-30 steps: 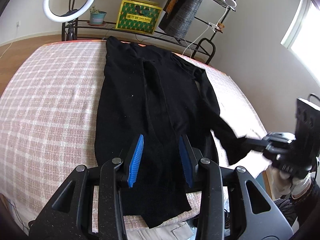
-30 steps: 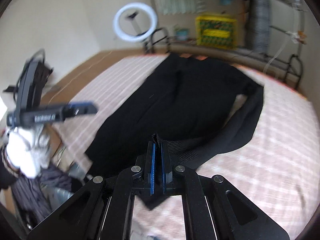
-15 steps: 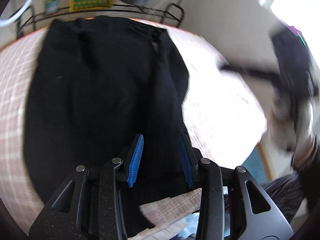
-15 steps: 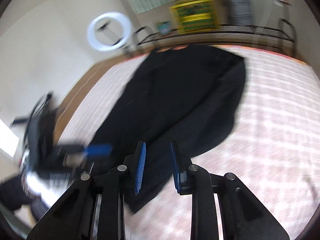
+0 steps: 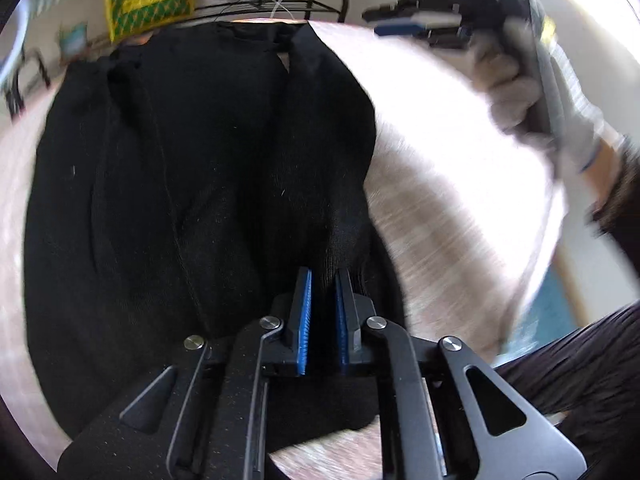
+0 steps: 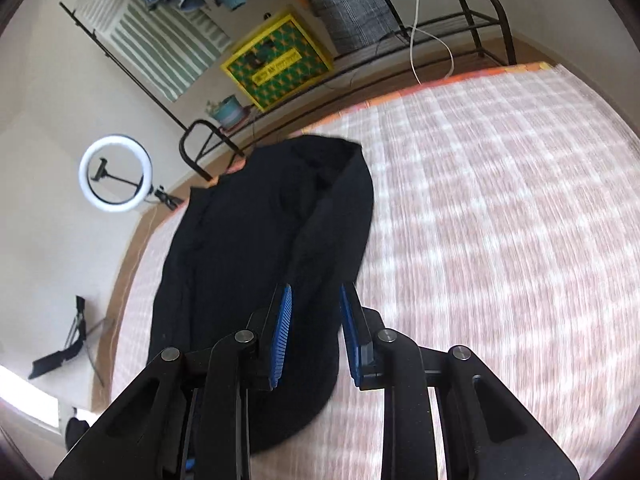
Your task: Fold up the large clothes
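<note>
A long black garment (image 5: 180, 160) lies lengthwise on a bed with a pink-and-white checked cover (image 5: 440, 140). One sleeve is folded in along its right side. My left gripper (image 5: 323, 280) is low over the garment's near right part. Its jaws are closing, and a raised ridge of black cloth is pinched between the blue pads. In the right wrist view my right gripper (image 6: 314, 300) hovers above the garment (image 6: 272, 220) near its right edge. Its jaws are opening and hold nothing. In the left wrist view the right gripper (image 5: 400, 28) is held by a gloved hand (image 5: 520, 92) at the top right.
A black metal rack (image 6: 480, 8) with hanging clothes stands beyond the bed's far end. A yellow-green box (image 6: 276, 64) and a plant pot (image 6: 228, 110) sit on it. A ring light (image 6: 116, 172) stands to the left. The person's dark-clothed leg (image 5: 580, 360) is at the near right.
My left gripper came down closer to the garment and narrowed onto a fold of cloth. My right gripper let go of the sleeve, opened and swung away over the bed.
</note>
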A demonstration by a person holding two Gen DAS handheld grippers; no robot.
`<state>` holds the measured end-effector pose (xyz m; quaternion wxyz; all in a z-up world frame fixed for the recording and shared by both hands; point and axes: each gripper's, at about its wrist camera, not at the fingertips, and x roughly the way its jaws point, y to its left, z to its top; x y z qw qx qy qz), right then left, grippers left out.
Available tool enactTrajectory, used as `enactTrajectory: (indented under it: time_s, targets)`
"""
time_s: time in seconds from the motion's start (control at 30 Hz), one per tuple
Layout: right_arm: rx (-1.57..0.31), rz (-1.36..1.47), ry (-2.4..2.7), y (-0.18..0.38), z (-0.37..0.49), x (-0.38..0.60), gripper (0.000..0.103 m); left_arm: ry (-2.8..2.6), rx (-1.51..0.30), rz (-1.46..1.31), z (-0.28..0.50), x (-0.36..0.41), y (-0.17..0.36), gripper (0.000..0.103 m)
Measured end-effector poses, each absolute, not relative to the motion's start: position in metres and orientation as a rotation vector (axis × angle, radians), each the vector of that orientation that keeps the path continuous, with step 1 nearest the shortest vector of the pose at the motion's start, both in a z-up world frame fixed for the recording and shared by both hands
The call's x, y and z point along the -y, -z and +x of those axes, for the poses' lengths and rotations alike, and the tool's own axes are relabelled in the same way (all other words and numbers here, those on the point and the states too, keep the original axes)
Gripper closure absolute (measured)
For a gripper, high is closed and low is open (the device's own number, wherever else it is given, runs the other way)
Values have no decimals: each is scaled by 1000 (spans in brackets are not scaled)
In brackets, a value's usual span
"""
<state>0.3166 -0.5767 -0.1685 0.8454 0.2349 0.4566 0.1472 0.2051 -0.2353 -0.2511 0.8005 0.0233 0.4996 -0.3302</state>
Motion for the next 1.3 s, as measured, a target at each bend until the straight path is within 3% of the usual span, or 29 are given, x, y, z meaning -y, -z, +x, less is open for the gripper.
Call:
enactTrajectory:
  time_s: [0.03, 0.1, 0.3, 0.53, 0.63, 0.7, 0.73, 1.0, 1.3]
  targets:
    - [-958, 497, -300, 169, 326, 575, 73, 732, -1091, -33, 207, 226, 247, 100]
    - [-942, 505, -295, 169, 334, 573, 64, 793, -1127, -204, 213, 207, 239, 100]
    - [-957, 481, -271, 183, 368, 561, 64, 815, -1156, -394, 217, 182, 237, 100]
    - [-1011, 426, -184, 200, 405, 549, 64, 639, -1152, -265, 219, 168, 251, 100]
    - [-1036, 384, -165, 208, 413, 542, 64, 593, -1108, -187, 213, 165, 239, 86]
    - [-1036, 377, -167, 209, 415, 539, 64, 600, -1053, -134, 212, 174, 227, 61]
    - [-1034, 379, -170, 210, 415, 539, 64, 609, -1022, -98, 207, 179, 221, 56]
    - [-1024, 341, -171, 208, 420, 535, 64, 567, -949, 223, 207, 236, 242, 55]
    - [-1014, 272, -164, 207, 427, 529, 64, 429, -959, 128, 244, 211, 247, 56]
